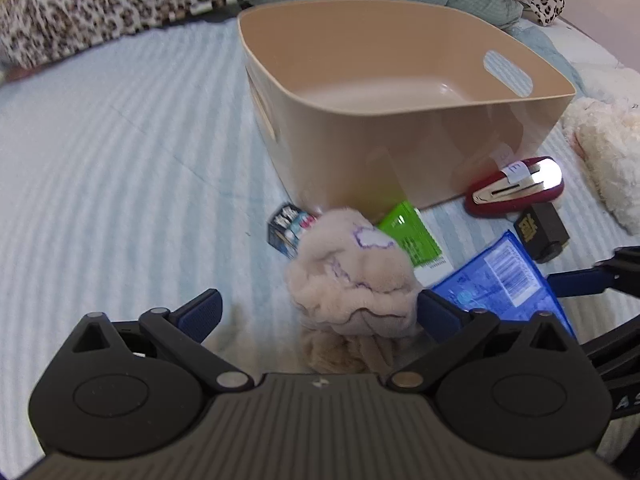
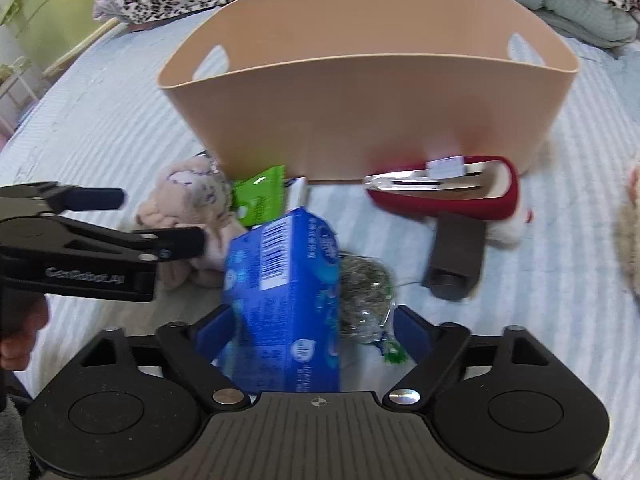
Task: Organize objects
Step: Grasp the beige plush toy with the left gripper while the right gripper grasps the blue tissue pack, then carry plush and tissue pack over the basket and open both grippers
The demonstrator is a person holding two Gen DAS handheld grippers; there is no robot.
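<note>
A beige plastic bin stands empty on the striped bed cover; it also shows in the right wrist view. My left gripper is open around a pinkish-beige plush toy that lies in front of the bin; the toy also shows in the right wrist view. My right gripper is open with a blue carton between its fingers, and the carton touches the left one. The carton also shows in the left wrist view.
In front of the bin lie a green packet, a small blue-white box, a red stapler, a dark small box and a silvery bag. A white fluffy plush lies at right. Leopard-print blanket behind.
</note>
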